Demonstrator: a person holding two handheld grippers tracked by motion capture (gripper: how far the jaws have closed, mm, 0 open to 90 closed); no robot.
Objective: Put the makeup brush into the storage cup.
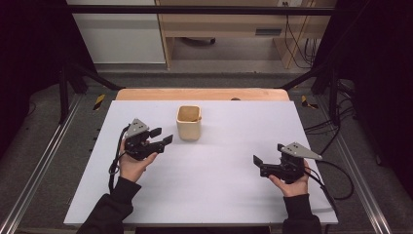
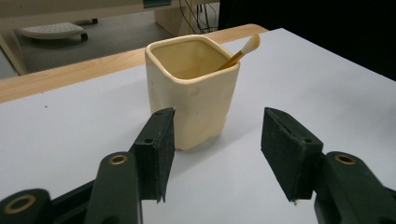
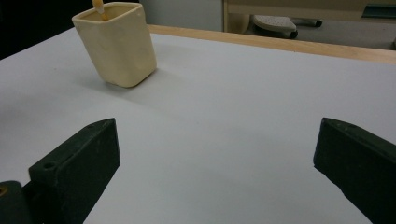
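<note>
Cup (image 2: 191, 91) hides most of its wooden spoon (image 2: 243, 51); left hand-held gripper (image 2: 217, 149) and right hand-held gripper (image 3: 215, 163) are spread, empty.

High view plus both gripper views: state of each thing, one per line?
cup: upright on the white board, untouched.
stick: inside the cup, leaning on a corner of its rim, tip poking out.
left gripper: jaws open, empty, short of the cup.
right gripper: jaws open, empty.
</note>
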